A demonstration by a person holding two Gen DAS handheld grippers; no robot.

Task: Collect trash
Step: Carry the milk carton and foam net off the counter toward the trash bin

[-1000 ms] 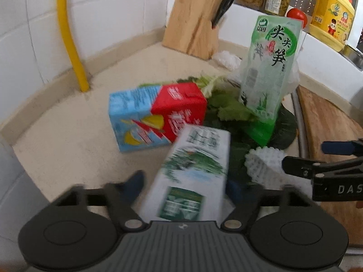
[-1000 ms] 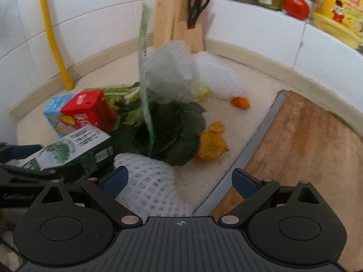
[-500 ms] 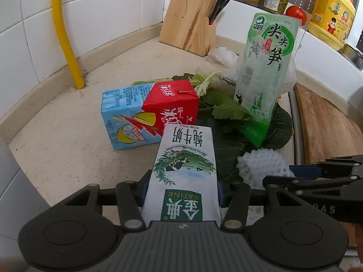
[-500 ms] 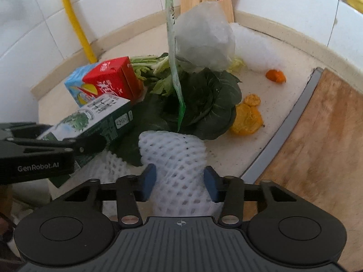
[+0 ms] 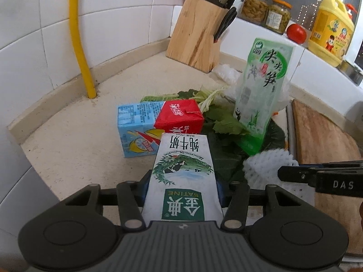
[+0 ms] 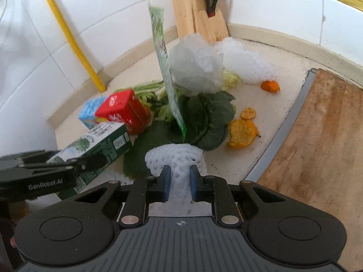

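My left gripper is shut on a white and green milk carton, held above the counter; the carton also shows in the right wrist view. My right gripper is shut on a white foam fruit net, which shows in the left wrist view too. On the counter lie a red and blue drink carton, a green snack bag standing upright, leafy vegetable scraps, a crumpled clear plastic bag and orange peels.
A wooden knife block stands in the corner. A yellow pipe runs up the tiled wall. A wooden cutting board lies to the right. Jars, a tomato and a yellow bottle sit on the back ledge.
My left gripper closed on the milk carton and lifted it. My right gripper closed from wide open onto the foam net and squeezed it narrow.
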